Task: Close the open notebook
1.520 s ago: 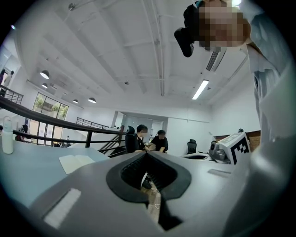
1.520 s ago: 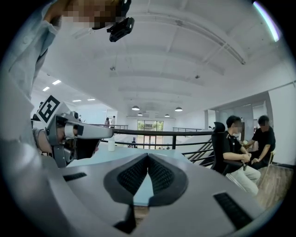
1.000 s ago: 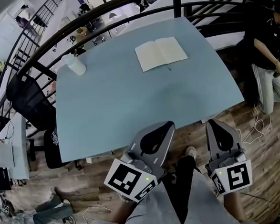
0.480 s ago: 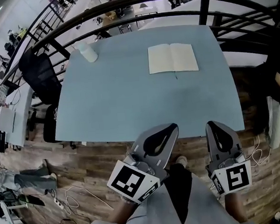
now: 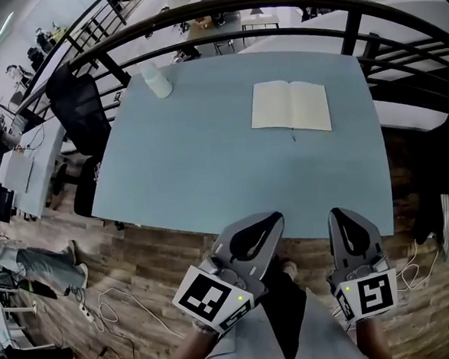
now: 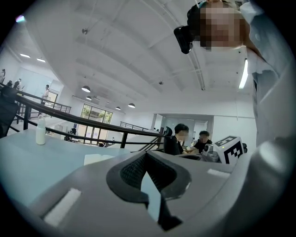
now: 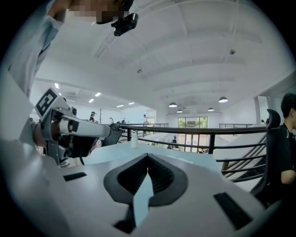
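Notebook: open cream-paged notebook [image 5: 290, 106] lies flat on the far right part of the counter, both pages face up, its spine running away from the person.
Notebook make: rectangular, thin, matt paper with plain pale pages; a short dark thin thing [image 5: 294, 138] sticks out at its near edge, too small to tell what it is.
Counter: pale blue-grey rectangular counter [image 5: 208, 168], smooth and matt; a bare stretch of it lies between the notebook and both grippers.
Bottle: small white translucent plastic bottle [image 5: 157, 81] stands upright at the far left corner, well apart from the notebook.
Left gripper: grey plastic left gripper [image 5: 269, 221] hangs off the counter's near edge above the floor, its jaws pressed together with only air behind the tips.
Right gripper: grey plastic right gripper [image 5: 342, 216] is just beside the left one, its jaws likewise pressed together and holding no object.
Markers: each gripper carries a white cube [image 5: 214, 298] printed with black square patterns.
Surroundings: curved black metal railing [image 5: 220, 10] runs behind the counter; a black mesh office chair [image 5: 78, 108] stands at the left end.
Floor: brown wood-plank floor [image 5: 161, 256] with loose pale cables [image 5: 119, 313] lying on it.
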A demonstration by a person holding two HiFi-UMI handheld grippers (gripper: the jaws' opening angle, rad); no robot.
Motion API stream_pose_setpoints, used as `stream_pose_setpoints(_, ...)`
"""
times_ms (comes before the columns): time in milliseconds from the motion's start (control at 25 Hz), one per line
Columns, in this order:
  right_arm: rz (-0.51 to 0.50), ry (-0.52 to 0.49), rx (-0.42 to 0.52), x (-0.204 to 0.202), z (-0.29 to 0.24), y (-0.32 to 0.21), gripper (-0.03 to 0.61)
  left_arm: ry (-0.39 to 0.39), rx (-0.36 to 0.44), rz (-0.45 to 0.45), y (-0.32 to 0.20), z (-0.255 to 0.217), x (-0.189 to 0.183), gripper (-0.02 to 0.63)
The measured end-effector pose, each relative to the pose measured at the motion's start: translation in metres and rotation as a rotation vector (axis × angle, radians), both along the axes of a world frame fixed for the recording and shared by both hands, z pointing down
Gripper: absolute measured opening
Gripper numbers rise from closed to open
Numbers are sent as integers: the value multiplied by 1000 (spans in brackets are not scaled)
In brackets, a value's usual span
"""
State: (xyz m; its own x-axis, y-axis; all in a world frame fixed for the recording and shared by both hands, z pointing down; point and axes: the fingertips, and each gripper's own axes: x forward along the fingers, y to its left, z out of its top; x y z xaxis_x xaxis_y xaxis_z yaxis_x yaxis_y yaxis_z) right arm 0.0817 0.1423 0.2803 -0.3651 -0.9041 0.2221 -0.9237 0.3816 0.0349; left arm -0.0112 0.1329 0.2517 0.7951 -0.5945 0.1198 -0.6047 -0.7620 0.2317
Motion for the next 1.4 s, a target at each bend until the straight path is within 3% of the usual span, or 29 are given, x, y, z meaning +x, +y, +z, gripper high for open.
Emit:
stream_pose_setpoints(400, 45, 37, -15, 17, 4, -51, 2, 37, -31, 45, -67, 10, 20, 3)
stream_pose_setpoints(1000, 86, 49, -33, 3, 2, -131, 2, 58, -48, 74, -151, 11, 8, 3)
stream_pose_setpoints(1400, 115, 63, -64, -13, 12, -160, 2, 122, -194, 147, -182, 35, 4, 3)
